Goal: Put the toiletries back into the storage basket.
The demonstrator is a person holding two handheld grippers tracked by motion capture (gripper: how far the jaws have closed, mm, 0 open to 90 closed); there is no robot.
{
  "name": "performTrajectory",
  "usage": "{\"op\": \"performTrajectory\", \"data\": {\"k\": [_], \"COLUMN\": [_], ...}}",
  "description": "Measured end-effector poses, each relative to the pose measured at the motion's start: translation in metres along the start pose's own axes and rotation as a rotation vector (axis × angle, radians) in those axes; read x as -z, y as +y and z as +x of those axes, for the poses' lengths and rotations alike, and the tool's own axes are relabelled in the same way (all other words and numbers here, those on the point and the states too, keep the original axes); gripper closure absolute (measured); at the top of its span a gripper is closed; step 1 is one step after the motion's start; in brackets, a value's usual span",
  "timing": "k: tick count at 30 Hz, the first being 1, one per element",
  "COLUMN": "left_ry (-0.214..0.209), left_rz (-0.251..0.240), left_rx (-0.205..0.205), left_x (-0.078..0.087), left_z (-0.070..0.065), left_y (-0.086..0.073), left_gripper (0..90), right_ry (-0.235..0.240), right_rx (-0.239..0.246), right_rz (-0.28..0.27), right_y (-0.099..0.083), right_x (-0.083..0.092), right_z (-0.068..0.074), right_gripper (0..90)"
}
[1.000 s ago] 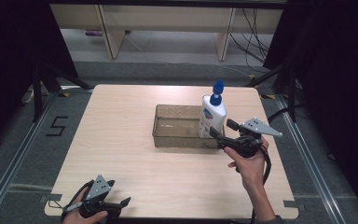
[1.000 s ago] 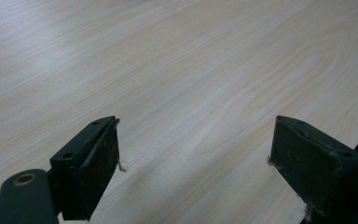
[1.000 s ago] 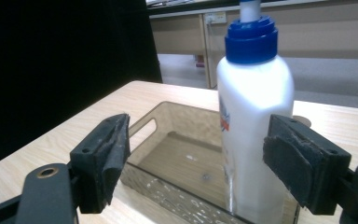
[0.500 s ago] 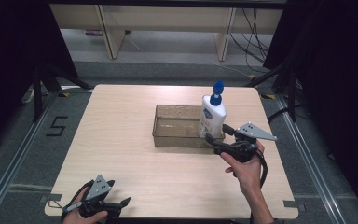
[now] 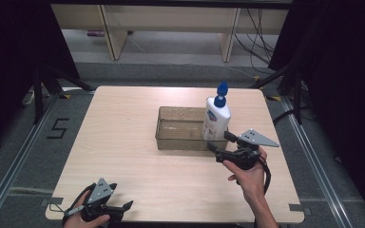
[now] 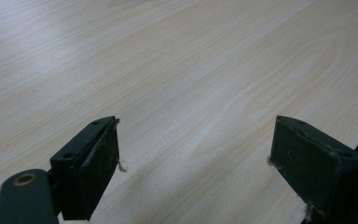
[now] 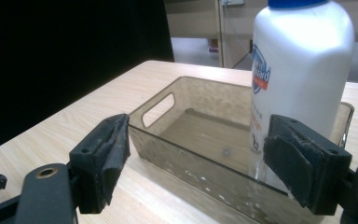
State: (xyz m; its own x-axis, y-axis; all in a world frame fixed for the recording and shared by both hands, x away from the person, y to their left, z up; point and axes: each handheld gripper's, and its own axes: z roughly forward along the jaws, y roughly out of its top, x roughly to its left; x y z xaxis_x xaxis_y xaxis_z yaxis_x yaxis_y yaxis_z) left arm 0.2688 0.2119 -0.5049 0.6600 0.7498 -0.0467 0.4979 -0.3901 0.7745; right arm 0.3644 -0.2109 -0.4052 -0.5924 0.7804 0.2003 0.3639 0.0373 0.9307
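Right gripper [image 5: 220, 141] jaws apart, empty, just beside bottle [image 5: 216, 118] standing in tray [image 5: 164, 137]. We back off level, avoiding tipping it.

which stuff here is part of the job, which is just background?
In the job:
bottle, standing in the bin's right end
bin, clear, otherwise empty
right gripper, jaws open, just in front of the bin

Not in it:
left gripper, open, at the table's near left corner
table
shelving and cables behind
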Motion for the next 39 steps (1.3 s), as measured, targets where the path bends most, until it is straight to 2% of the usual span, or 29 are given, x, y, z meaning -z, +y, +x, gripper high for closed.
{"op": "performTrajectory", "data": {"k": [2, 3, 4, 6, 9, 11, 13, 15, 17, 18, 19, 20, 21, 23, 24, 25, 26, 27, 28, 29, 30, 31, 33, 34, 36, 38, 39], "left_ry": [0.006, 0.003, 0.003, 0.001, 0.002, 0.004, 0.002, 0.009, 0.001, 0.001, 0.002, 0.002, 0.002, 0.002, 0.002, 0.001, 0.002, 0.002, 0.002, 0.002, 0.002, 0.002, 0.001, 0.001, 0.001, 0.002, 0.001], "left_rz": [0.0, 0.0, 0.0, 0.0, -0.004, 0.0, -0.006, 0.002, 0.0, 0.001, -0.004, -0.004, -0.004, -0.004, -0.003, -0.003, -0.003, -0.003, -0.003, -0.003, -0.003, -0.003, -0.002, -0.002, -0.003, -0.003, -0.002], "left_rx": [-0.001, 0.001, 0.0, 0.0, 0.006, 0.0, 0.007, -0.003, 0.001, 0.0, 0.006, 0.007, 0.007, 0.006, 0.005, 0.006, 0.005, 0.006, 0.005, 0.006, 0.006, 0.005, 0.005, 0.004, 0.006, 0.006, 0.006], "left_x": [0.0, 0.0, 0.0, 0.0, 0.0, 0.0, 0.0, 0.0, 0.0, 0.0, 0.0, 0.0, 0.0, -0.001, -0.001, -0.001, -0.001, 0.0, 0.0, 0.0, 0.0, 0.0, -0.001, -0.001, -0.001, -0.001, -0.001], "left_z": [0.0, 0.0, 0.0, 0.0, 0.0, 0.0, 0.0, 0.001, 0.0, 0.0, 0.0, 0.0, 0.0, 0.0, 0.0, 0.0, 0.0, 0.0, 0.0, 0.0, 0.0, 0.0, 0.0, 0.0, 0.0, 0.0, 0.0], "left_y": [0.0, 0.0, 0.0, 0.0, 0.0, 0.0, 0.0, 0.0, 0.0, 0.0, 0.0, 0.0, 0.0, 0.0, 0.0, 0.0, 0.0, 0.0, 0.0, 0.0, 0.0, 0.0, 0.0, 0.0, 0.0, 0.0, 0.0], "left_gripper": [14.9, 14.9, 14.9, 14.9, 14.9, 14.9, 14.9, 14.9, 14.9, 14.9, 14.9, 14.9, 15.0, 15.0, 14.9, 14.9, 14.9, 14.9, 14.9, 14.9, 14.9, 14.9, 14.9, 14.9, 14.9, 15.0, 15.0], "right_ry": [0.003, -0.001, 0.012, 0.0, 0.023, 0.012, 0.012, 0.016, 0.028, 0.013, 0.033, 0.03, 0.041, 0.035, 0.037, 0.04, 0.042, 0.048, 0.038, 0.044, 0.044, 0.044, 0.038, 0.052, 0.038, 0.051, 0.045], "right_rx": [-0.001, 0.014, -0.001, 0.02, -0.005, -0.007, 0.023, 0.023, -0.007, 0.025, -0.001, 0.021, -0.005, 0.017, -0.024, 0.014, 0.019, -0.008, 0.014, 0.003, 0.019, -0.022, 0.011, -0.008, 0.02, 0.009, 0.02], "right_rz": [0.014, 0.01, 0.011, 0.016, 0.02, 0.028, 0.023, 0.026, 0.041, 0.036, 0.038, 0.038, 0.044, 0.035, 0.051, 0.043, 0.04, 0.049, 0.058, 0.056, 0.051, 0.067, 0.068, 0.066, 0.077, 0.06, 0.061], "right_y": [-0.002, -0.003, -0.004, -0.005, -0.008, -0.01, -0.011, -0.012, -0.014, -0.014, -0.015, -0.016, -0.017, -0.018, -0.019, -0.02, -0.021, -0.022, -0.023, -0.024, -0.025, -0.026, -0.028, -0.029, -0.029, -0.031, -0.032], "right_x": [0.0, 0.0, -0.001, -0.001, -0.001, -0.001, -0.002, -0.002, -0.001, -0.001, -0.002, -0.002, -0.002, -0.002, -0.001, -0.002, -0.002, -0.002, -0.002, -0.003, -0.003, -0.002, -0.002, -0.003, -0.002, -0.003, -0.003], "right_z": [0.001, 0.0, 0.001, 0.001, 0.003, 0.005, 0.004, 0.005, 0.008, 0.007, 0.009, 0.009, 0.01, 0.009, 0.012, 0.01, 0.01, 0.012, 0.011, 0.012, 0.011, 0.014, 0.012, 0.013, 0.012, 0.013, 0.013], "right_gripper": [22.4, 22.4, 22.4, 22.3, 22.3, 22.2, 22.1, 22.1, 22.1, 22.1, 22.0, 21.9, 21.9, 21.8, 21.8, 21.4, 21.2, 20.8, 20.4, 20.3, 20.3, 20.3, 20.1, 20.1, 20.1, 20.1, 20.1]}}
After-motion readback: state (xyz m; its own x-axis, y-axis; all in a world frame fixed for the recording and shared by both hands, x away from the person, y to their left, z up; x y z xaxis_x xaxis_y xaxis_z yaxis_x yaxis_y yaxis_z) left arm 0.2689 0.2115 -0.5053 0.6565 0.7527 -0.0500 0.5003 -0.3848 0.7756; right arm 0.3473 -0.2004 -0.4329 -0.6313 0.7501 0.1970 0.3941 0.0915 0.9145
